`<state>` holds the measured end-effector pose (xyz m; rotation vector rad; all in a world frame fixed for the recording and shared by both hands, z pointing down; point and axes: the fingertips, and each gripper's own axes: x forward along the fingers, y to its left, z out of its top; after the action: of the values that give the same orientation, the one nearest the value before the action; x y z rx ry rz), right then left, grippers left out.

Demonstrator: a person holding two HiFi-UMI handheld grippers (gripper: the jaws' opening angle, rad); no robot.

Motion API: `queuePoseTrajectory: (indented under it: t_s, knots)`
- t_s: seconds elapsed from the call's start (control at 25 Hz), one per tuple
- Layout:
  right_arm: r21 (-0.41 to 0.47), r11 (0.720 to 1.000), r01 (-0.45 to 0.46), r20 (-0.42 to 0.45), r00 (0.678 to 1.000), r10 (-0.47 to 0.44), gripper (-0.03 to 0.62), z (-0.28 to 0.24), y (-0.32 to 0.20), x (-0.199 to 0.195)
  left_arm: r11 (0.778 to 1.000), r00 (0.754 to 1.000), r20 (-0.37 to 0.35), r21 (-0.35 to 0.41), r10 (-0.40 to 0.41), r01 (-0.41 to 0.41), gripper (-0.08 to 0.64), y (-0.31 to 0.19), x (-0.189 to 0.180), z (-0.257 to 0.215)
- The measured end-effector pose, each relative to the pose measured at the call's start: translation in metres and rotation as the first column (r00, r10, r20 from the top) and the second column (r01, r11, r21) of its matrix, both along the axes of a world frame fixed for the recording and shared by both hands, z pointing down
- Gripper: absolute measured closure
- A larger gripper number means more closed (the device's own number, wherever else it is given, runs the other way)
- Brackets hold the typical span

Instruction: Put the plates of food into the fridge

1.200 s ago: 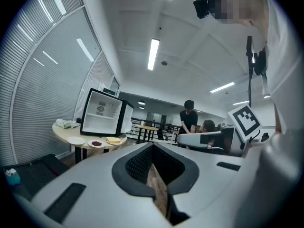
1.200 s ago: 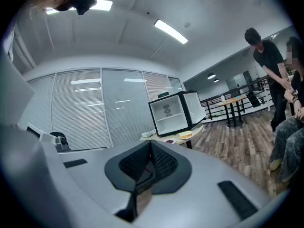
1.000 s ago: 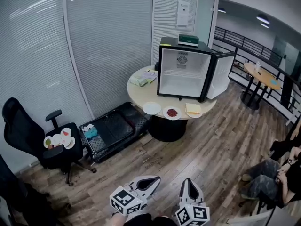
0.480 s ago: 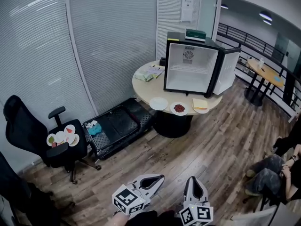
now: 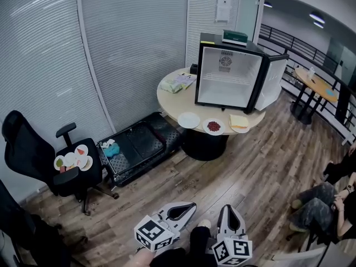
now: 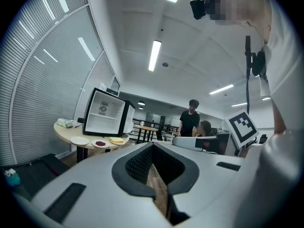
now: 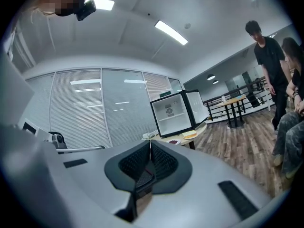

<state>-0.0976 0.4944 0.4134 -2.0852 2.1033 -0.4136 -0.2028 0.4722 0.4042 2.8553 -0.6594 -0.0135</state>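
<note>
**both claws shut and empty, plates well apart from them across the room**

the left gripper [image 5: 186,208] and right gripper [image 5: 230,211] hang low at the near edge of the head view. each has its jaws pressed together with nothing between them. both point level toward the round table [image 5: 171,100].

the fridge [image 5: 229,77] stands on that table with its door [image 5: 273,82] swung wide and its shelves bare. three plates sit in a row at the table's near rim: a white plate [image 5: 188,119] that looks empty, a plate of red food [image 5: 213,127], and a plate of yellow food [image 5: 240,122]. more plates [image 5: 71,160] lie on the seat of an office chair [image 5: 30,146] at the left. nothing is in the fridge yet, so the task looks barely begun.

likely trouble from here:
- the jaws need to open before they reach a rim, or closed tips could shove a plate along the table or off its edge.
- a pinch on one thin rim may let the plate droop and spill its food.
- the open suitcase [image 5: 139,147] on the floor just beside the table base is a trip risk.
- the chair may swivel or roll when its plates are lifted.
- a knock could swing the door partly shut.
</note>
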Motion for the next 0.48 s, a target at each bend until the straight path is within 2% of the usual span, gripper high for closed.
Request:
queuePoseTrajectory:
  t_s: [0.48]
  knots:
    - [0.005, 0.998, 0.063, 0.033, 0.997, -0.063, 0.584, 0.002, -0.095, 0.045, 0.998, 0.998, 0.008, -0.001, -0.058, 0.058, 0.555, -0.086, 0.05, -0.002]
